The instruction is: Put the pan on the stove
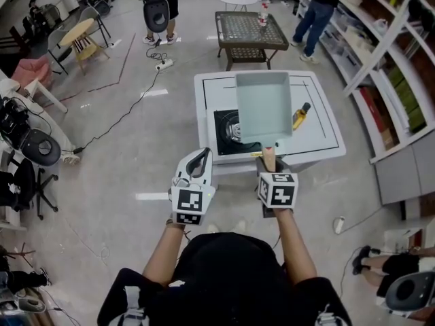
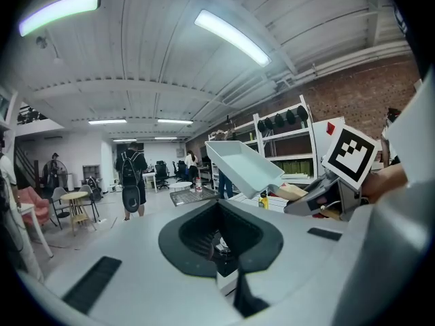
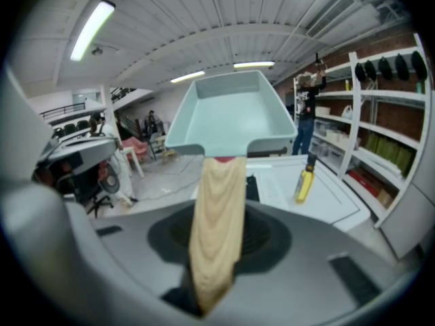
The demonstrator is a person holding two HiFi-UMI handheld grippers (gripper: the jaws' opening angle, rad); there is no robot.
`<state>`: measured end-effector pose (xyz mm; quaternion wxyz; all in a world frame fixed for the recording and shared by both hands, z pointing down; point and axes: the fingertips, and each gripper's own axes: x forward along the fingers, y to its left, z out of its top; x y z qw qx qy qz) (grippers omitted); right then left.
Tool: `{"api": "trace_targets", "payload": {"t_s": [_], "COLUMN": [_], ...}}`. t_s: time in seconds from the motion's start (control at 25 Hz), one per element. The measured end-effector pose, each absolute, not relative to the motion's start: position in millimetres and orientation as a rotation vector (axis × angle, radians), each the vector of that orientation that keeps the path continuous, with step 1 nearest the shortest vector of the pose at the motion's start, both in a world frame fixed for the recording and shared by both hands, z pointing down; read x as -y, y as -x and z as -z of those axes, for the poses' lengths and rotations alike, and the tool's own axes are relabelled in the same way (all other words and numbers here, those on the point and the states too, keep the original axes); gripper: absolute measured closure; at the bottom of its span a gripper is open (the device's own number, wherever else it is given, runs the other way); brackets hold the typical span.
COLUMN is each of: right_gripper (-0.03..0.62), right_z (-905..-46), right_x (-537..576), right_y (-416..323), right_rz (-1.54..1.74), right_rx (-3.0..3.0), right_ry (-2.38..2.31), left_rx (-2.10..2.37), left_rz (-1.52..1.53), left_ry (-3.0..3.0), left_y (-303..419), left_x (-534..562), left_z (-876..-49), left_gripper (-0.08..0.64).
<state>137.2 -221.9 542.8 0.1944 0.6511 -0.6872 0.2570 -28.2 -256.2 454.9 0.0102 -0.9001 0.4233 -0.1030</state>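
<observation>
The pale blue rectangular pan (image 1: 263, 107), held over the white desk (image 1: 319, 131), hides part of the black stove (image 1: 228, 133). The right claw (image 1: 269, 161) grips its wooden handle (image 3: 216, 229). A yellow bottle (image 1: 300, 116) lies beside. The left claw (image 1: 202, 156) is closed and empty.

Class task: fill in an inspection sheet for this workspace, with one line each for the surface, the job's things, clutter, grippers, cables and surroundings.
surface: white table with a black outline, mostly bare.
job's things: pale teal pan held in the air over the table; black stove on the table, partly under the pan.
clutter: yellow bottle on the table, right of the stove.
grippers: right gripper shut on the pan's wooden handle; left gripper holds nothing, jaw tips look together.
cables: cord across the floor to a power strip.
surroundings: shelves at right, dark lattice table beyond, chairs, standing people.
</observation>
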Motion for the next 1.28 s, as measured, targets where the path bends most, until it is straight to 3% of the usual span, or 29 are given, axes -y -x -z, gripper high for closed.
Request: {"api": "trace_targets", "payload": {"t_s": [0.56, 1.28], "right_gripper": [0.468, 0.468], "right_z": [-564.2, -637.2], "right_x": [248.3, 271.8], "right_y": [-147.7, -123.9], "right_rz": [-0.79, -0.941], "right_rx": [1.91, 1.811], "right_ry": [-1.75, -1.618], "left_rx": [-1.372, -1.564], "left_rz": [0.34, 0.404], "left_ry": [2.797, 2.738], "left_y": [11.9, 60.3], "left_x": [280.8, 280.5], "left_z": [-459.3, -479.2], "left_gripper": [0.535, 0.535]}}
